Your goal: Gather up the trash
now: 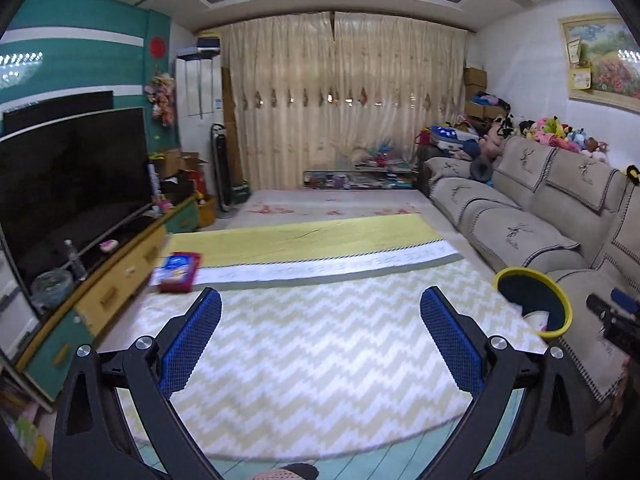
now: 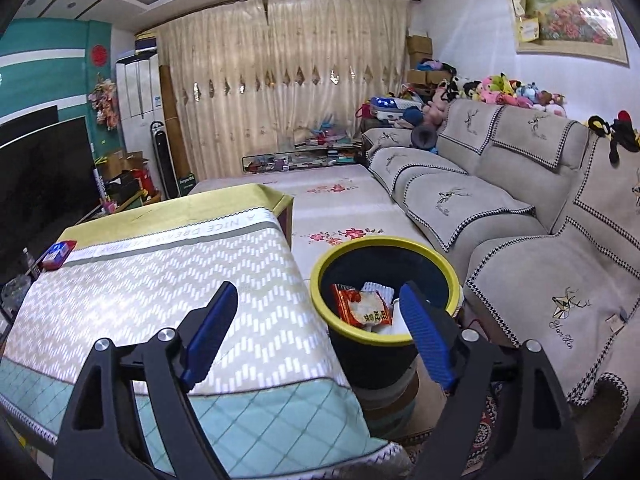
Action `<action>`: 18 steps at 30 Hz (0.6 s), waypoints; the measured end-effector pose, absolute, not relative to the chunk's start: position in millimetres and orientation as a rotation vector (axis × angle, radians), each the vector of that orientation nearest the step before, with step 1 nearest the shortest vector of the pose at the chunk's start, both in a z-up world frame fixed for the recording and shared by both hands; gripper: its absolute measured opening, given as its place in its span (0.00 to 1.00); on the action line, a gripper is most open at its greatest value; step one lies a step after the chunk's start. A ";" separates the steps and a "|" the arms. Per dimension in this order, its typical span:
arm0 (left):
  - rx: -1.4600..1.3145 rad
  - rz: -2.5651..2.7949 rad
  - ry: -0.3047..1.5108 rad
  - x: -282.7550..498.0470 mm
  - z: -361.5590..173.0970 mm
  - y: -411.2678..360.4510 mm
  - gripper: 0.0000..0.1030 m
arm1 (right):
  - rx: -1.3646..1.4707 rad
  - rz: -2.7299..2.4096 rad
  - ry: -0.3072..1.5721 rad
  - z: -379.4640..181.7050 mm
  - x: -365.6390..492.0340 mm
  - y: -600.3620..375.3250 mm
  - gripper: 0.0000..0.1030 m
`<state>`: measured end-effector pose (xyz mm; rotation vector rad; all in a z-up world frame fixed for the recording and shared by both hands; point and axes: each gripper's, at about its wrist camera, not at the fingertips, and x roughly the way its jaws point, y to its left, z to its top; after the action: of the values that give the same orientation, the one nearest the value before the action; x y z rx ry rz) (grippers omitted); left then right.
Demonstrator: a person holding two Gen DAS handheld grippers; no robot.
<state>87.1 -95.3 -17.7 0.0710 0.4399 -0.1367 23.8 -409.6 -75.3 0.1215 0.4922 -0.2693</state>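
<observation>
Left wrist view: left gripper [image 1: 320, 304] jaws spread wide, nothing between, above the zigzag-cloth table [image 1: 320, 320].
Surroundings: red-blue packet [image 1: 178, 272] at far-left table edge; TV [image 1: 68, 184] left; sofa [image 1: 540, 216] right.
Right wrist view: right gripper [image 2: 320, 302] jaws apart, empty.
Trash: red snack wrapper [image 2: 360, 306] inside yellow-rimmed bin [image 2: 320, 280], between table and sofa.

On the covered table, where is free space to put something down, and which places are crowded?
The table cover is bare from its near edge to the yellow band, between the red packet at the far left edge and the bin on the right. Crowded: the bin, already holding wrappers, and the narrow gap between the bin and the sofa.
</observation>
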 end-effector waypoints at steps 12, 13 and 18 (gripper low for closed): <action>0.057 -0.149 0.441 19.7 -30.4 -87.3 0.95 | 0.165 -0.275 0.435 -66.1 -24.6 -410.9 0.81; 0.060 -0.149 0.438 16.8 -30.1 -88.1 0.95 | 0.166 -0.275 0.431 -65.3 -26.3 -411.8 0.81; 0.066 -0.129 0.427 16.4 -26.2 -90.3 0.95 | 0.176 -0.269 0.429 -64.4 -25.5 -415.1 0.81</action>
<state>16.4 -90.3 -26.2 0.0656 0.4271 -0.1287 -25.5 -415.1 -64.4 0.1765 0.4285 -0.2686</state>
